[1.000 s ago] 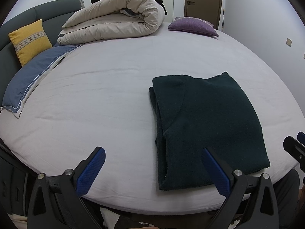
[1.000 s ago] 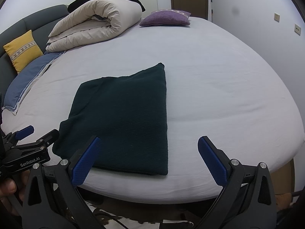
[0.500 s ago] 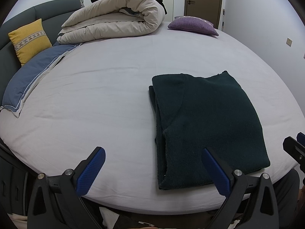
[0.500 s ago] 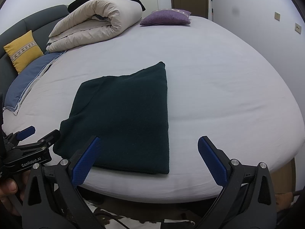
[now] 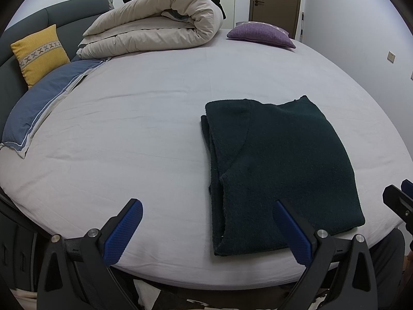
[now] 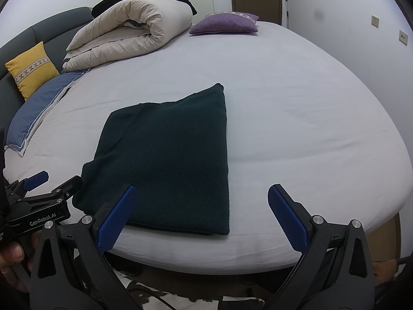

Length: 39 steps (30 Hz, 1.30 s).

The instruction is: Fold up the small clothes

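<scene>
Bedroom, bed [image 5: 160,118] with pale sheet fills both views. Left to right in the left wrist view: yellow cushion [image 5: 40,53] against grey headboard, blue pillow [image 5: 44,103] at the bed's left edge, rolled beige duvet [image 5: 160,32] at the back, purple cushion [image 5: 260,35] far right by the door. Dark green sweater [image 5: 278,170] lies flat near the front edge of the bed, right of centre, folded into a rectangle, with stacked layers showing along its left side.

Compared with a second ago, almost no change: sweater same shape and same spot, both views shifted only a touch. Left gripper [image 5: 204,228] hangs just off the near bed edge, fingers spread, nothing between them. Right gripper [image 6: 201,211] likewise, fingers spread and empty, its left finger [image 6: 116,217] overlapping the sweater's near edge in view; contact not clear. Reads as fold released and tools backed off; likely either done with this garment or pausing before one more fold across.
</scene>
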Each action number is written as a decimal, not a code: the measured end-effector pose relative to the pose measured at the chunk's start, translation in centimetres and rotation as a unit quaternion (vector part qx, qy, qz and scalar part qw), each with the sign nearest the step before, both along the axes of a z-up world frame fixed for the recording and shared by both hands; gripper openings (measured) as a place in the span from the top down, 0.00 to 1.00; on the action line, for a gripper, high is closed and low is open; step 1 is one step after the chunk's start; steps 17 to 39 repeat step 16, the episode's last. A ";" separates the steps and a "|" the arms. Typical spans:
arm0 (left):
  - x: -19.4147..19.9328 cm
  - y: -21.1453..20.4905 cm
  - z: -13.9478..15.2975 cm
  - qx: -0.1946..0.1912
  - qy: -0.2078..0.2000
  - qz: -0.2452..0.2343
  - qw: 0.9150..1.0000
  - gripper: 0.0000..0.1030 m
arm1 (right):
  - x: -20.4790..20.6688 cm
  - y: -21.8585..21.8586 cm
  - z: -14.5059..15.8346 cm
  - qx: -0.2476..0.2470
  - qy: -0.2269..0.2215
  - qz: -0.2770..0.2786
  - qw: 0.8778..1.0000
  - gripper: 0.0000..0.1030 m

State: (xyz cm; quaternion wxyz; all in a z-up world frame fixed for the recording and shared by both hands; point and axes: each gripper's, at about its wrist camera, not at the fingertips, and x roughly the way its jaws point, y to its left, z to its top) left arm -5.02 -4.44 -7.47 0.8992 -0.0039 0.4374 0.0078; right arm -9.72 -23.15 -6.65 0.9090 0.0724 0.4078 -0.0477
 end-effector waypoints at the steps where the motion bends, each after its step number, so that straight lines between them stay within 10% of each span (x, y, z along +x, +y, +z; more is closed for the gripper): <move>1: 0.0 0.0 -0.1 0.000 0.000 -0.001 1.000 0.00 | 0.0 0.0 0.0 0.000 0.000 0.000 1.000 0.00; 39: 0.2 0.4 -0.4 -0.002 0.004 -0.007 1.000 0.00 | -0.4 0.3 -0.1 0.004 0.002 -0.003 1.000 0.00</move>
